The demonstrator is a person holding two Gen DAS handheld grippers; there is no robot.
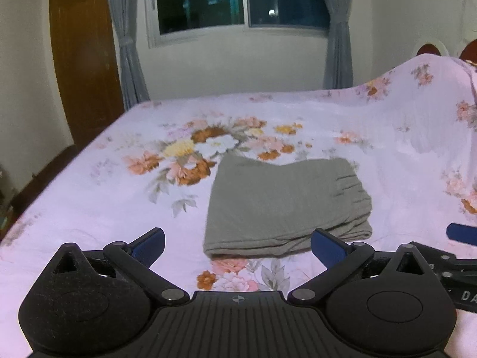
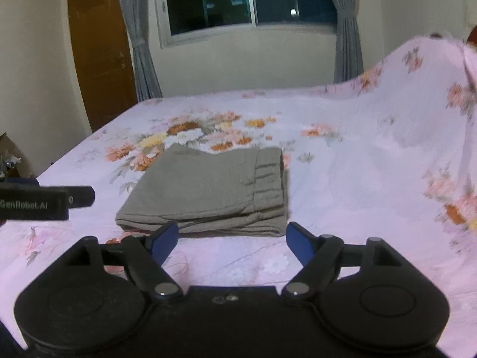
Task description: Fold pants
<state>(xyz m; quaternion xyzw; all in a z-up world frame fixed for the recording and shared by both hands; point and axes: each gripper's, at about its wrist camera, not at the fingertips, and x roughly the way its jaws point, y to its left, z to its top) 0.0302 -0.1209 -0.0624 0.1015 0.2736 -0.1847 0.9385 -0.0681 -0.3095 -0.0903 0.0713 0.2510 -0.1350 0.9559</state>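
Grey-green pants (image 1: 283, 205) lie folded into a compact rectangle on the flowered bedsheet (image 1: 89, 208), elastic waistband on the right side. My left gripper (image 1: 237, 246) hovers in front of the near edge of the pants, open, nothing between its blue pads. In the right wrist view the same folded pants (image 2: 208, 191) sit just beyond my right gripper (image 2: 232, 240), which is also open and empty. The right gripper's blue fingertip (image 1: 460, 232) shows at the right edge of the left wrist view. The left gripper's body (image 2: 44, 201) pokes in from the left of the right wrist view.
The bed fills most of both views, its sheet rising over a pillow or headboard (image 1: 432, 89) at the right. Behind the bed are a window (image 1: 238, 0) with grey curtains and a brown wooden door (image 1: 83, 53) at the left. Clutter (image 2: 9, 161) lies on the floor at the far left.
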